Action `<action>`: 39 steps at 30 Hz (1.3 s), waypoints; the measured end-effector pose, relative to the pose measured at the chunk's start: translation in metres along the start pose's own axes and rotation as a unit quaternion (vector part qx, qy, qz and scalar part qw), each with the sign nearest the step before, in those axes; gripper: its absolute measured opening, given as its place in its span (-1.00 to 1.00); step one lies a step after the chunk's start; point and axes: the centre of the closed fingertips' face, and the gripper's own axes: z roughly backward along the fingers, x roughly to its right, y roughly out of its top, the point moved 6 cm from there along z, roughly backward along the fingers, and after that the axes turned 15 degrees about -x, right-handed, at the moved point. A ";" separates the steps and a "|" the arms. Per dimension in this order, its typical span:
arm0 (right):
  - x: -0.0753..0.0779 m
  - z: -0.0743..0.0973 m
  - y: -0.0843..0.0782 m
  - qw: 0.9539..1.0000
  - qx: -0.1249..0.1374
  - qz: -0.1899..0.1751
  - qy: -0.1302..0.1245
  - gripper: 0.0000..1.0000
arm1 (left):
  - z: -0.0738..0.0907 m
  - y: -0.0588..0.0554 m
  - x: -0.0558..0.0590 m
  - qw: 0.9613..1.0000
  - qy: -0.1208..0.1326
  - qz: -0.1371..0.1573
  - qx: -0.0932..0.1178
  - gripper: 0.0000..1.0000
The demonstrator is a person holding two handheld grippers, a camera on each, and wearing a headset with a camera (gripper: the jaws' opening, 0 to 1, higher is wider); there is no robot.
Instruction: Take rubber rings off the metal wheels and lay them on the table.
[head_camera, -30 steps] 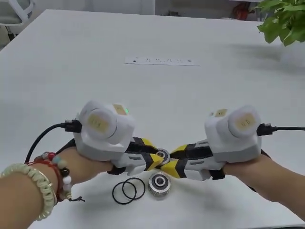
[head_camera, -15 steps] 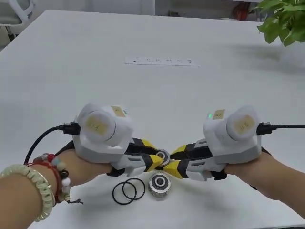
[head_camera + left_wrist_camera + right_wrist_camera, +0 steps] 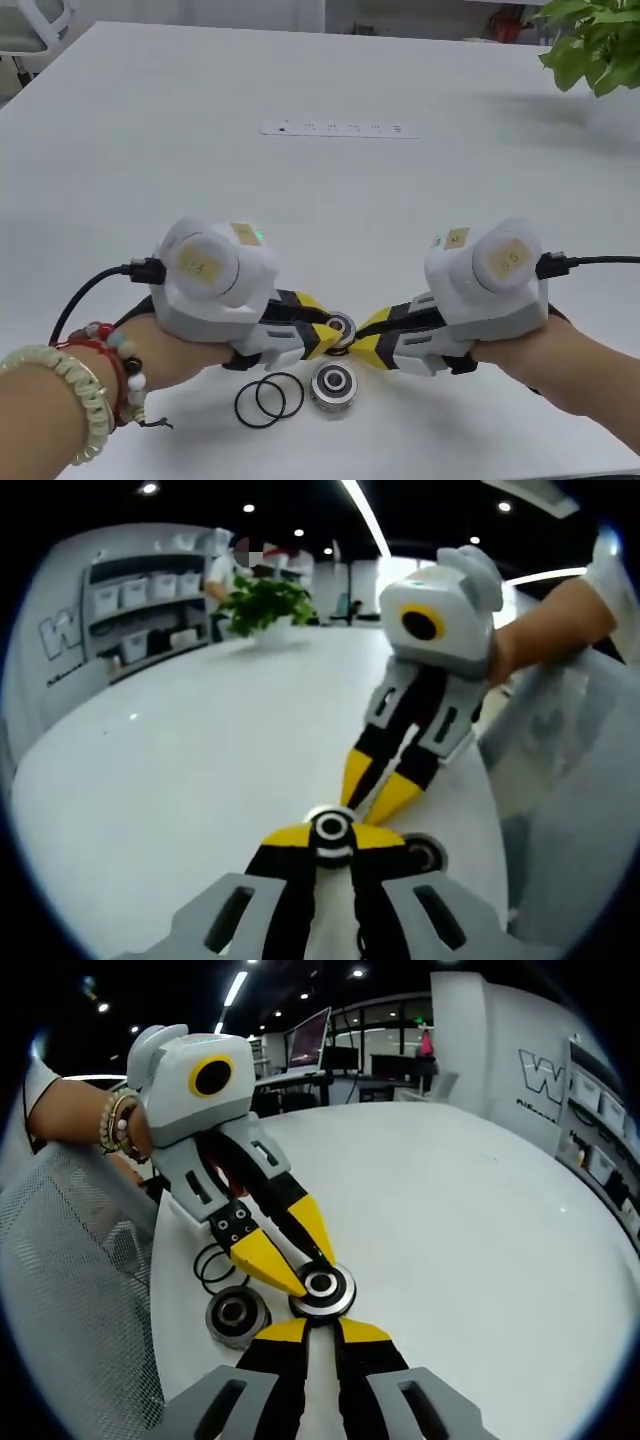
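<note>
A metal wheel (image 3: 340,327) with a black rubber ring on its rim is held just above the table between both grippers. My left gripper (image 3: 323,338) comes in from the left and is shut on the wheel (image 3: 332,827). My right gripper (image 3: 359,345) meets it from the right, its yellow tips pinched on the ring at the wheel's near rim (image 3: 323,1290). A second metal wheel (image 3: 333,386) lies flat on the table below them. Two loose black rubber rings (image 3: 269,398) lie overlapping to its left.
The white table (image 3: 330,200) stretches far ahead. A flat white strip (image 3: 340,128) lies at mid-table. A green plant (image 3: 595,45) stands at the far right corner, and a chair (image 3: 30,25) at the far left. The table's front edge runs just below the rings.
Both grippers stay closed together on the held wheel. The right gripper has edged slightly left; the rings and second wheel have not moved.
</note>
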 end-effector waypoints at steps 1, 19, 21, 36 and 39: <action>0.000 0.000 -0.001 1.000 0.001 -0.006 0.004 -0.86 | 0.000 0.000 0.000 1.000 0.000 -0.001 0.000 -0.74; -0.002 -0.001 0.005 1.000 0.024 -0.017 0.002 -0.58 | 0.000 0.000 0.000 1.000 -0.003 -0.008 0.001 -0.74; -0.002 -0.002 0.005 1.000 0.023 -0.013 0.001 -0.59 | 0.000 0.000 0.000 1.000 -0.004 -0.008 0.001 -0.74; 0.001 0.003 -0.001 0.998 0.019 -0.046 0.028 -0.80 | -0.001 0.000 0.000 1.000 -0.004 -0.008 0.001 -0.74; 0.000 0.003 -0.001 0.998 0.018 -0.044 0.028 -0.81 | -0.001 0.000 0.000 1.000 -0.003 -0.008 0.001 -0.74</action>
